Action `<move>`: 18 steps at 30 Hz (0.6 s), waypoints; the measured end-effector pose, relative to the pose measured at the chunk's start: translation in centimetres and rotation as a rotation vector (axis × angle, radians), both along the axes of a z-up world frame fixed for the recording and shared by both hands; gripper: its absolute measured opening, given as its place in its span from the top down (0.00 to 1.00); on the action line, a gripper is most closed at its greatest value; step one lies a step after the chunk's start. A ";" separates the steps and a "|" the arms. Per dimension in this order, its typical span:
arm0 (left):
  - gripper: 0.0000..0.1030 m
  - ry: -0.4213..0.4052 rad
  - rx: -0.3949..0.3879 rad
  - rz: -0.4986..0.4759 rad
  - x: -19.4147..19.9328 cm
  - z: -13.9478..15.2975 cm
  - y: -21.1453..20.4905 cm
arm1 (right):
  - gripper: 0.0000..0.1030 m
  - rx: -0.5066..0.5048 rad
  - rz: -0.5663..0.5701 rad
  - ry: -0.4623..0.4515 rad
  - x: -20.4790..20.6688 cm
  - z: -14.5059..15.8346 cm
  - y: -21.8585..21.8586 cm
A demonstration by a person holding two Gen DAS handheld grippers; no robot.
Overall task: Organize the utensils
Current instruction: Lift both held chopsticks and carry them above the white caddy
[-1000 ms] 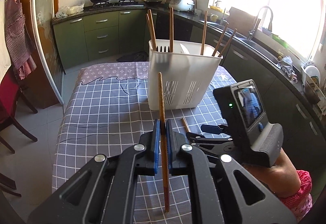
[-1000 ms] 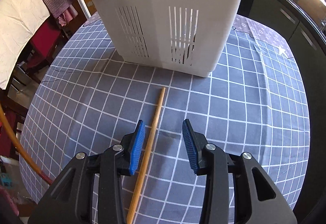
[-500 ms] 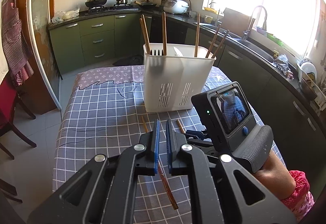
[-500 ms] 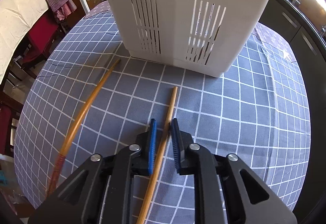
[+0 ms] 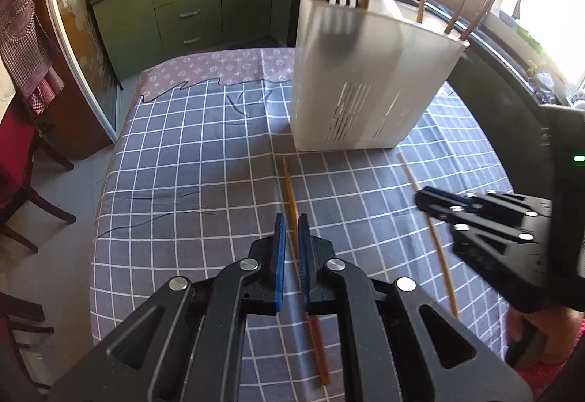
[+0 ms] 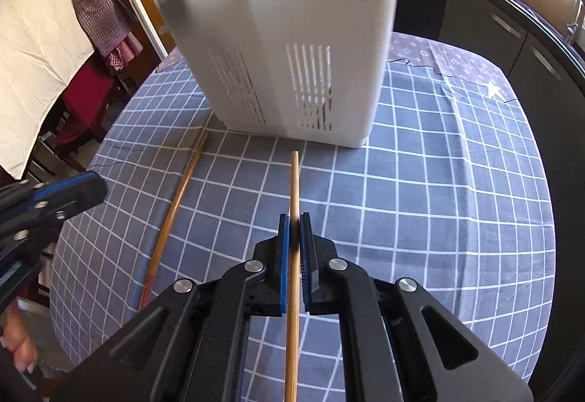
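A white slotted utensil holder (image 5: 365, 84) stands on the checked tablecloth and holds several wooden chopsticks; it also shows in the right wrist view (image 6: 289, 47). My right gripper (image 6: 294, 224) is shut on a pale wooden chopstick (image 6: 293, 190) that points toward the holder. My left gripper (image 5: 289, 226) has its jaws nearly shut with nothing between them. It hovers above a darker chopstick with a red grip (image 5: 290, 193) that lies flat on the cloth. That chopstick also shows in the right wrist view (image 6: 172, 215).
The table (image 5: 190, 160) has a grey checked cloth, with its edge at the left. Red chairs (image 5: 22, 160) stand beside it. Green kitchen cabinets (image 5: 190, 7) and a counter with a sink (image 5: 504, 0) run behind and to the right.
My left gripper let go of the dark chopstick, which now lies on the cloth. My right gripper closed on the pale chopstick and lifted it.
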State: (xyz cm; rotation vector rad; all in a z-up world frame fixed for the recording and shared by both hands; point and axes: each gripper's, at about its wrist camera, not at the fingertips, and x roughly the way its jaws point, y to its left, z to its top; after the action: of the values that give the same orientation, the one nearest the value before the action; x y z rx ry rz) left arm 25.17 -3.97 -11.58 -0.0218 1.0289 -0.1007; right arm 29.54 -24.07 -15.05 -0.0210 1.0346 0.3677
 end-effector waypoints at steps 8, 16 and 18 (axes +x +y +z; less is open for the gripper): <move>0.90 0.128 0.061 0.001 4.2 -3.8 -1.3 | 0.94 0.065 -0.022 -0.053 -2.3 3.2 -3.2; 0.90 0.157 0.113 -0.002 5.0 -4.6 -2.5 | 0.94 0.096 -0.016 -0.059 -3.2 3.8 -4.2; 0.90 0.169 0.115 -0.005 5.2 -4.8 -2.6 | 0.94 0.102 -0.014 -0.058 -3.1 3.8 -3.9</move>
State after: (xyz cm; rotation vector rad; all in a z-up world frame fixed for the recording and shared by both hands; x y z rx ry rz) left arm 30.40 -6.53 -16.38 0.0783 1.2019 -0.0439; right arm 26.41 -28.00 -11.27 0.0665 0.9571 0.4041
